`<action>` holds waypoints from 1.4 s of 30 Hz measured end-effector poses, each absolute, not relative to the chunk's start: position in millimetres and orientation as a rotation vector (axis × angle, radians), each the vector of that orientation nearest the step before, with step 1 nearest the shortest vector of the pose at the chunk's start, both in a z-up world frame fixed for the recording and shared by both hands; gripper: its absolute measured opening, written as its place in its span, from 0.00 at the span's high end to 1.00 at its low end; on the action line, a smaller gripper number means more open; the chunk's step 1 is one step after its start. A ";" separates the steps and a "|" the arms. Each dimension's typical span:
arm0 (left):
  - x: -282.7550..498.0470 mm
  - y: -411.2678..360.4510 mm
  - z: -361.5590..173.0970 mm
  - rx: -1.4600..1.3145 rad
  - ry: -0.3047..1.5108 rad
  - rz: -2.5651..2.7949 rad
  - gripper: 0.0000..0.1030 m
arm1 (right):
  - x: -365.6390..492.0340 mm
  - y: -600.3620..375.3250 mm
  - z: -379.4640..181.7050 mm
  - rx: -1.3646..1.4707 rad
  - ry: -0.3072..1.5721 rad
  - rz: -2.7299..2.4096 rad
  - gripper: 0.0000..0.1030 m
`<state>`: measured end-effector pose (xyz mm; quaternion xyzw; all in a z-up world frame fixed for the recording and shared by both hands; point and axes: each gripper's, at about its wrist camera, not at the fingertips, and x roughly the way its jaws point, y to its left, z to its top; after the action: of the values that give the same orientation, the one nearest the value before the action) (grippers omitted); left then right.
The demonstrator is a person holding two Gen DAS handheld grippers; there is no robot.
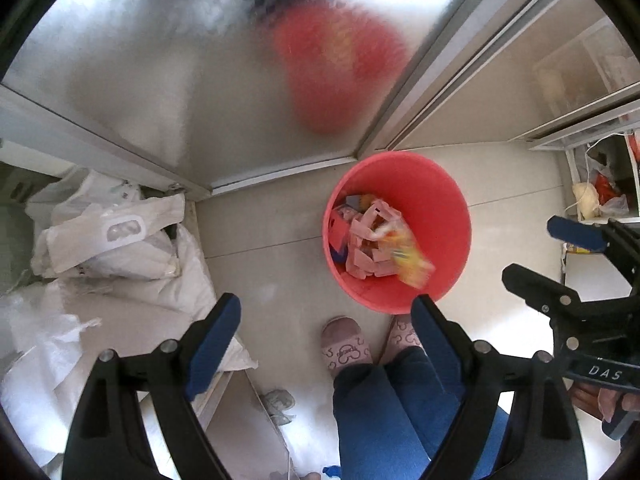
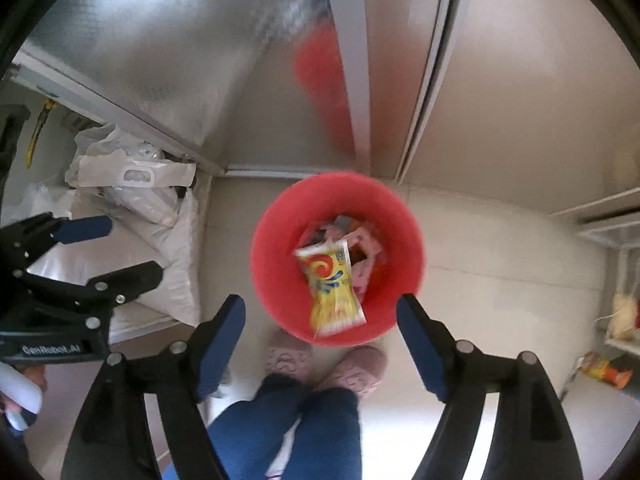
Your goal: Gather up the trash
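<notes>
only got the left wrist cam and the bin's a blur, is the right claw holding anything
Observer: No. In its own view the right claw is open, with nothing between its fingers.
Operator: whats the yellow smear in the bin
Observer: A yellow snack packet with a red swirl, over the mouth of the red bin.
Operator: any more trash nearby
Observer: Possibly an orange and yellow packet on the low shelf to the right.
</notes>
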<state>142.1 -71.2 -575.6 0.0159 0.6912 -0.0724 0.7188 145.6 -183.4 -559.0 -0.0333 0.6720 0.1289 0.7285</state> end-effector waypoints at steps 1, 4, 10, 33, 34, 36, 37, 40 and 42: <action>140.5 -72.6 -564.5 0.044 1.517 -0.162 0.17 | 144.3 -184.4 -549.9 -0.082 1.472 0.276 0.20; 137.0 -75.0 -527.4 0.059 1.474 -0.163 0.17 | 140.2 -190.3 -511.5 -0.071 1.438 0.272 0.14; 130.0 -75.2 -418.8 0.014 1.390 -0.176 0.17 | 133.6 -198.2 -402.5 -0.047 1.340 0.246 0.13; 48.0 -75.3 -4.7 0.053 0.775 -0.048 0.12 | 58.0 -197.8 13.5 -0.093 0.707 0.190 0.01; 39.2 -78.2 5.7 0.050 0.756 -0.034 0.12 | 50.6 -200.1 25.1 -0.096 0.680 0.201 0.01; 16.2 -85.2 24.0 0.041 0.708 0.003 0.12 | 37.9 -202.9 37.1 -0.098 0.641 0.230 0.01; 8.6 -83.9 31.9 0.035 0.685 0.025 0.12 | 31.1 -205.9 43.9 -0.102 0.625 0.240 0.01; -17.3 -93.1 47.5 0.022 0.649 0.069 0.12 | 7.0 -213.5 59.2 -0.127 0.571 0.272 0.01; -37.6 -102.9 50.5 0.007 0.638 0.089 0.12 | -6.9 -220.5 63.0 -0.144 0.546 0.292 0.01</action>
<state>-37.6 -102.9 50.5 0.0036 0.3133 0.0435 0.9486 -6.9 -220.5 63.0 -0.0706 0.2683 0.1433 0.9500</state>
